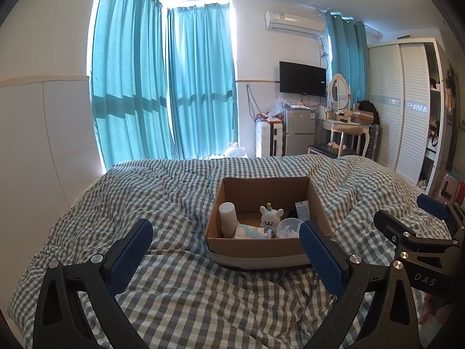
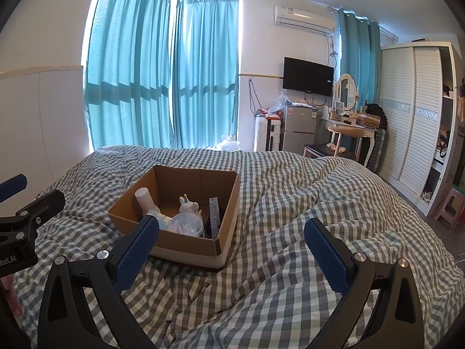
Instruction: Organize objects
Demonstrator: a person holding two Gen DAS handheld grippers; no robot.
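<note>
Checked duvet (image 1: 174,285) | cardboard box (image 1: 261,250) holds toy (image 1: 271,216) | both jaws wide, empty | stool (image 2: 452,206) clearest from right wrist

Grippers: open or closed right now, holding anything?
Left gripper: open, holding nothing.
Right gripper: open, holding nothing.

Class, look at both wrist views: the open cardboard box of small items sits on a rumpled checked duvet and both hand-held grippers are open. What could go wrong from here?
1. The cardboard box rests on a soft, creased duvet, so pushing its wall may tip or slide it.
2. The white cylinder stands upright beside the plush toy; reaching in could topple it.
3. The left hand-held gripper and right hand-held gripper are close together and might collide.
</note>
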